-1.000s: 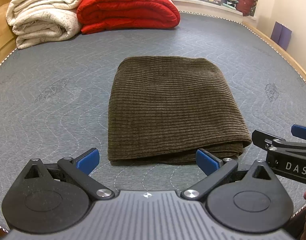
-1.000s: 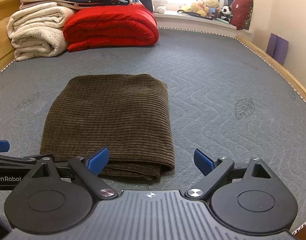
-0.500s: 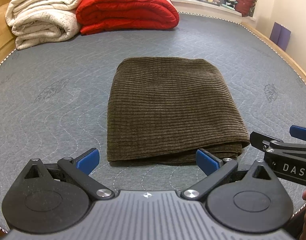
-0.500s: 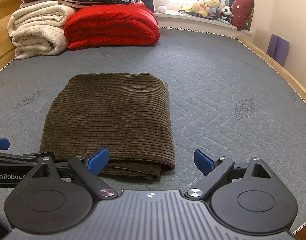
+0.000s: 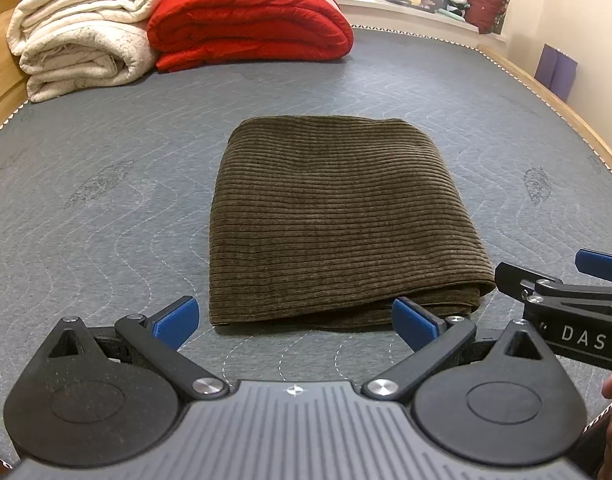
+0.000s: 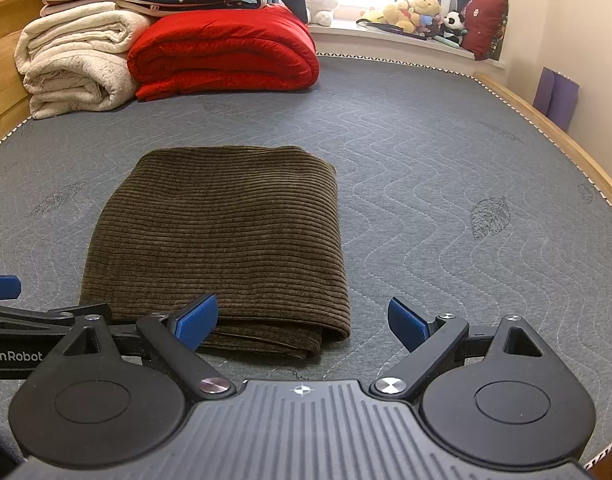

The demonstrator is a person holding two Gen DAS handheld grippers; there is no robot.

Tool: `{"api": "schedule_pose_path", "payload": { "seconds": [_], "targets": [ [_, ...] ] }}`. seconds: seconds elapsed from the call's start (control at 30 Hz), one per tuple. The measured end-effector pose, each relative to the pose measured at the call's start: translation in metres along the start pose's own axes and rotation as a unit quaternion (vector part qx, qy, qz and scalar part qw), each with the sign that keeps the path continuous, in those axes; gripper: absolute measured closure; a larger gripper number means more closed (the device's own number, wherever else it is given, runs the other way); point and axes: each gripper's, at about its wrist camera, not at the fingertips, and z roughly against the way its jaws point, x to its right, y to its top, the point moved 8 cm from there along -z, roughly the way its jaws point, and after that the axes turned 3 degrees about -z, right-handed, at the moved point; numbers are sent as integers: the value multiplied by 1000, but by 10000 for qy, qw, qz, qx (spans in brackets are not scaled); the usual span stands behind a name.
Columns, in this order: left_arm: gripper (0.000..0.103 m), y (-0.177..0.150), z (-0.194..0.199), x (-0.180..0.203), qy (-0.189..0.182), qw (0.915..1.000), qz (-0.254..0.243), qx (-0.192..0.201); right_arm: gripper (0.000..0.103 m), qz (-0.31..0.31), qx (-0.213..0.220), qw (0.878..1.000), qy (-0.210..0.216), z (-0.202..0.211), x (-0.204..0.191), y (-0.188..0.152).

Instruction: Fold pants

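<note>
The grey quilted mattress (image 5: 106,208) with its wavy white stitching fills both of my views, exactly as it did half a second and a second ago; nothing on it has shifted. A light wooden bed frame (image 6: 566,148) curves along its edge at 2 o'clock.

The folded brown corduroy pants (image 5: 330,216) lie flat on the mattress as a thick rectangle, at 12 o'clock from my left gripper (image 5: 294,318) and at 11 o'clock from my right gripper (image 6: 302,318). Since the earlier frames the bundle keeps the same shape, its layered fold edge nearest me and its ribs running across. It sits only slightly higher in my left view than before, so I have drifted very little.

Behind the pants, at 11 o'clock in the left view, rests a folded red quilt (image 5: 250,24), and at 10 o'clock beside it a rolled cream fleece blanket (image 5: 82,44), with more folded bedding stacked on top. Along the far windowsill at 1 o'clock sits a row of small plush toys (image 6: 414,12) and a dark red cushion (image 6: 486,24). Two purple panels (image 6: 556,96) lean against the pale wall at 2 o'clock.

My left gripper's blue-padded fingers (image 5: 178,320) are spread wide and grasp nothing; they hover just short of the pants' near edge. My right gripper is equally wide apart and empty, its left pad over the bundle's near right corner; whether it touches I cannot tell. Both are unchanged from earlier.
</note>
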Motion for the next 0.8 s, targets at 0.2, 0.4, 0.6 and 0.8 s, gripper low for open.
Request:
{"api": "schedule_pose_path", "payload": {
  "seconds": [0.2, 0.4, 0.6, 0.8],
  "targets": [
    [0, 0, 0, 0, 2, 10000, -13, -2, 10, -38, -1, 10000, -9, 0, -1, 1],
    [0, 0, 1, 1, -22, 10000, 1, 6, 10, -33, -7, 10000, -22, -1, -1, 1],
    [0, 1, 1, 1, -41, 10000, -5, 25, 10, -39, -5, 10000, -18, -1, -1, 1],
    [0, 1, 2, 0, -45, 10000, 3, 57, 10, -35, -13, 10000, -30, -1, -2, 1]
  ]
}}
